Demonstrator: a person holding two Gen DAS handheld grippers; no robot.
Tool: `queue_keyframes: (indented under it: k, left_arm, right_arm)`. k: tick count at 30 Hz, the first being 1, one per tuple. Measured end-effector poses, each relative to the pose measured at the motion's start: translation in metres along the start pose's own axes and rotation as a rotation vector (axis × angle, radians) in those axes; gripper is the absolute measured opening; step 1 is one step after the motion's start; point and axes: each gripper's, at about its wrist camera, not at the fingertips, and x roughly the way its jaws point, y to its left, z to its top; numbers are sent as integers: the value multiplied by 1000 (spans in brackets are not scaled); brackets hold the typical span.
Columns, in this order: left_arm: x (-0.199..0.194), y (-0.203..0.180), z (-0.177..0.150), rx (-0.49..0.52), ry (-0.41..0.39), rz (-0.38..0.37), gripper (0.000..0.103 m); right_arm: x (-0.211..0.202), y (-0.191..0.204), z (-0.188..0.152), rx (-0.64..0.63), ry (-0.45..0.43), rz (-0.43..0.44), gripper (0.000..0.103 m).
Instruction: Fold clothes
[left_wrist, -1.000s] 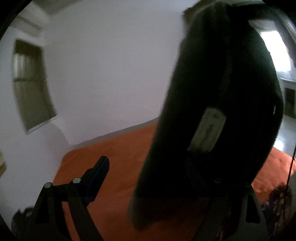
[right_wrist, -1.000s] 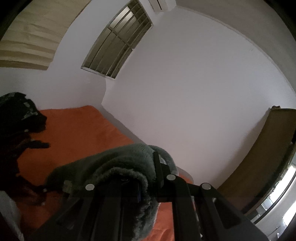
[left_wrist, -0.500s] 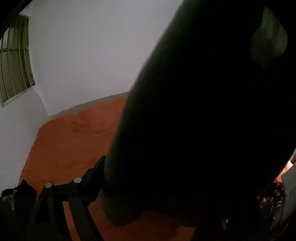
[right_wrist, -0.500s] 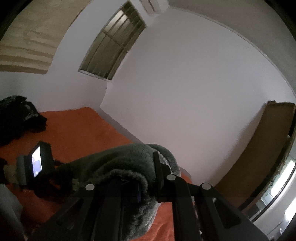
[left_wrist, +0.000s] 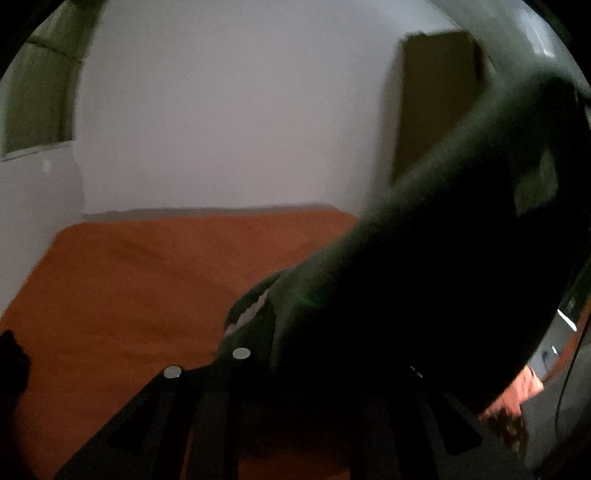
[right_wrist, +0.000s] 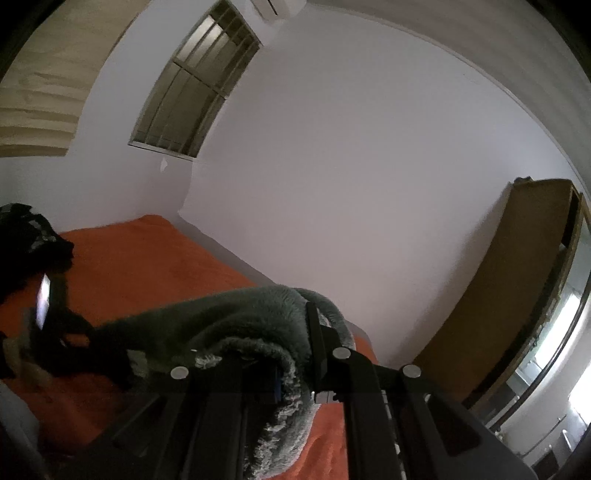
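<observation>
**Fleece garment held between both grippers above the orange bed**

The right gripper (right_wrist: 295, 354) was clamped on a fold of the grey-green fleece garment (right_wrist: 243, 317), its jaws nearly together with the fluffy cloth bunched between them and a frayed, pale edge hanging down below the fingers. From there the garment stretched away to the left, held up off the orange bedspread (right_wrist: 155, 266), towards the left gripper (right_wrist: 55, 332), which showed as a dark, blurred shape at the garment's far end with a small lit screen on it.

In the left wrist view the same garment (left_wrist: 424, 288) filled the right half of the picture, dark and out of focus, rising up towards the top right. The left gripper's jaws were closing, with the cloth between them; its left finger (left_wrist: 236, 354) lay against the cloth, while the other was buried under the fabric. A pale toothed strip, probably a zip, showed at the cloth's edge just above that finger.

A heap of dark clothes (right_wrist: 26, 240) lay on the bedspread near the white wall (right_wrist: 332, 166), well apart from the held garment. A brown wardrobe (right_wrist: 517, 277) stood against the wall to the right.
</observation>
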Motion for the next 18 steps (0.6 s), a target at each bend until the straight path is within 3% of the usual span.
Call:
queue_keyframes:
  k: [5,12,18]
  left_arm:
    - [-42,30,52,-121,-112,120,15]
    - [-81,21,151,-93,-220,310,14]
    - [-95,6,274,-52,-291,402,14]
  right_arm:
    - [32,2,-10,-8,36,-14,8]
    - [74,-2,7,-26,24,-67,8]
    - [82,-34,75,-41,-57,-157,8]
